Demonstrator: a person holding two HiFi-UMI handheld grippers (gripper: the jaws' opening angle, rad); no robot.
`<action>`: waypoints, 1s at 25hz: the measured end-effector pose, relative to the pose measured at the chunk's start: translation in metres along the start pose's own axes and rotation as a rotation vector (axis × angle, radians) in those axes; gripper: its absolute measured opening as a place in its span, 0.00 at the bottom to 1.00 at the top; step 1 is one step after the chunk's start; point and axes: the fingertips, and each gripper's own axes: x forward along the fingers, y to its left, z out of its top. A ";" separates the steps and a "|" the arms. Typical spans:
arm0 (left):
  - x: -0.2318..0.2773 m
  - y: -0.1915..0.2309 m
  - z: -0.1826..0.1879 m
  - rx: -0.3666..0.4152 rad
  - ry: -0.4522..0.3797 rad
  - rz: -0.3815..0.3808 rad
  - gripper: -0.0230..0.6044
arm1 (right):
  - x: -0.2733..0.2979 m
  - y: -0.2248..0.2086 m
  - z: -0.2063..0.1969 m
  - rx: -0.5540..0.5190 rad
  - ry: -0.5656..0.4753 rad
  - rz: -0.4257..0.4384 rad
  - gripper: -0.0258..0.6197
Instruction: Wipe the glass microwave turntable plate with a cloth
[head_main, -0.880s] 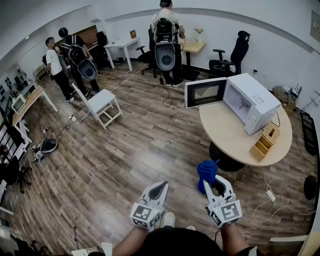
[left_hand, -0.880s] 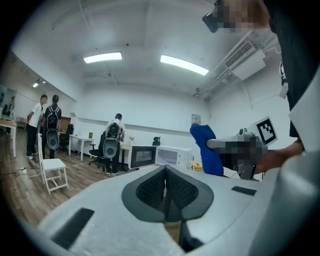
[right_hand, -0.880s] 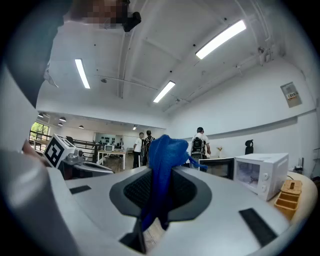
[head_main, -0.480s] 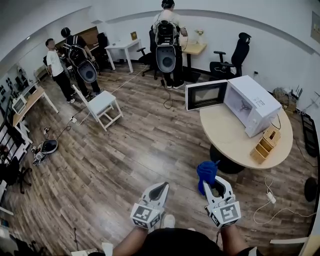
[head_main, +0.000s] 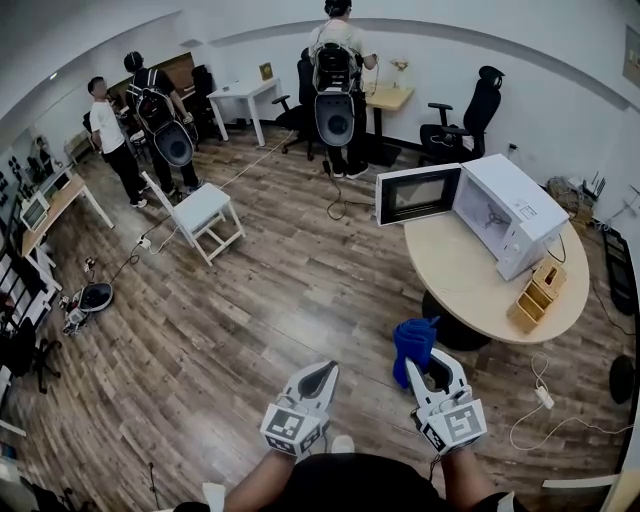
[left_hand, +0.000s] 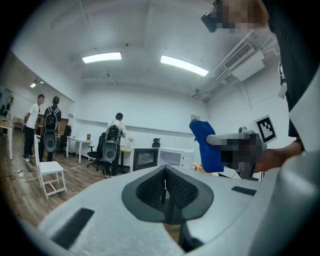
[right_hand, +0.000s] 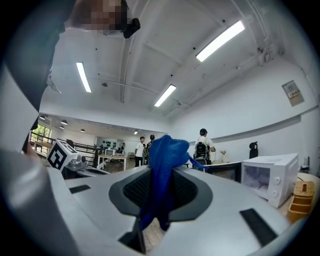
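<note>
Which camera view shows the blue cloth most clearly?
The right gripper view: the crumpled blue cloth sits close and central, clamped between the fingers of the right gripper. The head view shows it small; the left gripper view shows it from the side.

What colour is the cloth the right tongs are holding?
Solid blue, no pattern. The cloth shows best in the right gripper view, pinched in the right tongs.

The head view looks steeply down onto the wooden floor (head_main: 250, 300), with the left tool (head_main: 320, 372) and right tool (head_main: 430, 362) near its bottom edge and the table (head_main: 460, 275) farther right. Each tool view rides just behind its own jaws, facing level across the room. All three share the microwave (head_main: 505, 215) and the standing people (head_main: 338, 38).
</note>
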 end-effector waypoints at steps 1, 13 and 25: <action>0.001 0.006 -0.001 0.000 0.001 -0.003 0.05 | 0.006 0.003 -0.001 0.000 0.003 0.010 0.17; 0.008 0.057 0.004 0.008 -0.009 -0.055 0.05 | 0.051 0.017 -0.007 -0.008 0.015 -0.034 0.17; 0.051 0.074 -0.006 0.005 0.025 -0.090 0.05 | 0.077 -0.015 -0.014 -0.022 0.034 -0.062 0.17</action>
